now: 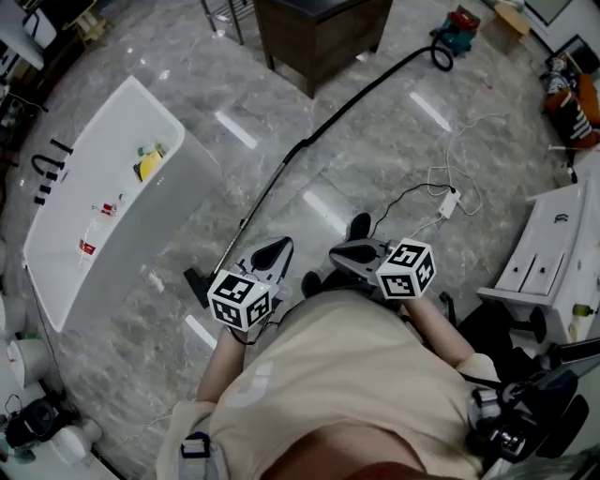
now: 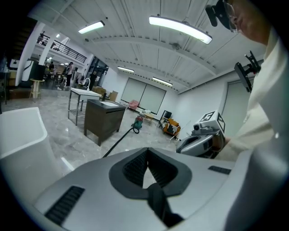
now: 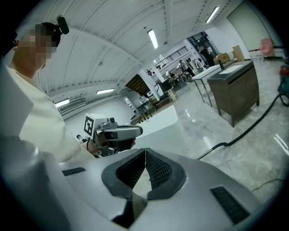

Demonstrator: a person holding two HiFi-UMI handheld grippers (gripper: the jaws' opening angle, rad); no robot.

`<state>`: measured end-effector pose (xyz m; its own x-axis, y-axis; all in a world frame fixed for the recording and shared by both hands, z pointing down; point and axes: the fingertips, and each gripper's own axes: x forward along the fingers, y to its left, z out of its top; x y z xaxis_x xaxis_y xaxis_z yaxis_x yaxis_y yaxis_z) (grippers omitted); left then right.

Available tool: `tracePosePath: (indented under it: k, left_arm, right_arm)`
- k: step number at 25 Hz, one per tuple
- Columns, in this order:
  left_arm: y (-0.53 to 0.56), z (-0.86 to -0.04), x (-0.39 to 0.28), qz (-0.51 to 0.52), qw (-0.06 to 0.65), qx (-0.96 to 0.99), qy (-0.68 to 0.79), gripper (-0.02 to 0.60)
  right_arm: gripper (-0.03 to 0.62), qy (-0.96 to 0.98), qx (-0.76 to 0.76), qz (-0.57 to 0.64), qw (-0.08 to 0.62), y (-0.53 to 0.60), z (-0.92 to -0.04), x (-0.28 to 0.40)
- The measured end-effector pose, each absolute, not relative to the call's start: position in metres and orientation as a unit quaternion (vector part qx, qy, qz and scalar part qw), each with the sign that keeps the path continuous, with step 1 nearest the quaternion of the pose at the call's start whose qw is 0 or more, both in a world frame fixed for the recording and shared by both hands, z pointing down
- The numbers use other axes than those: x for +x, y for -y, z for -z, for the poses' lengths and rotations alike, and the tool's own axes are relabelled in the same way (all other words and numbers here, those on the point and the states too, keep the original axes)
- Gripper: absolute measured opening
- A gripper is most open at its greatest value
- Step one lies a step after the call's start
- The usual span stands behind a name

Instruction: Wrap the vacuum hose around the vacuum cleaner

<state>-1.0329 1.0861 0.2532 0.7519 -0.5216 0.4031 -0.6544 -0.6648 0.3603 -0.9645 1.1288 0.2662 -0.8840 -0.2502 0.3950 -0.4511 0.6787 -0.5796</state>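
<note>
Beige shirt (image 1: 356,375), lower centre, covers both forearms. Left gripper (image 1: 272,251), right gripper (image 1: 361,251): jaws closed, nothing between. Vacuum hose (image 1: 347,103): black, lying diagonally across the floor to the vacuum cleaner (image 1: 457,28), upper right, small and indistinct. White tub (image 1: 66,281): item labels unreadable.

Grey marble floor (image 1: 375,141), dark cabinet (image 1: 323,33), white bathtub (image 1: 103,197).

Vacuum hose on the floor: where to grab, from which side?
Take the rigid wand below its joint with the flexible hose, coming from above, across its line. It lies flat and straight on the floor, thin enough to pinch; the hose beyond would likely flex.
</note>
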Motion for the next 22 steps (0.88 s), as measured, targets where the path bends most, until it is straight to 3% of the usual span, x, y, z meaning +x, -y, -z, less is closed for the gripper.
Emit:
tracePosePath:
  k: [9,14,22]
  left_arm:
    - [-1.007,-0.222,-1.014,-0.135,0.24,0.873,0.402,0.005]
    - [-0.946,-0.226,-0.962,-0.213,0.196,0.869,0.402,0.005]
    - [-0.859,-0.232,-0.908,-0.248,0.191,0.846,0.431,0.005]
  right_arm:
    - [0.006,0.921,0.119,-0.353,0.117,-1.04,-0.276,-0.953]
    - [0.006,0.904,0.092,-0.412,0.059,-0.979,-0.281,-0.907]
    - [0.006,0.888,0.066,-0.453,0.044,-0.904,-0.295,-0.834]
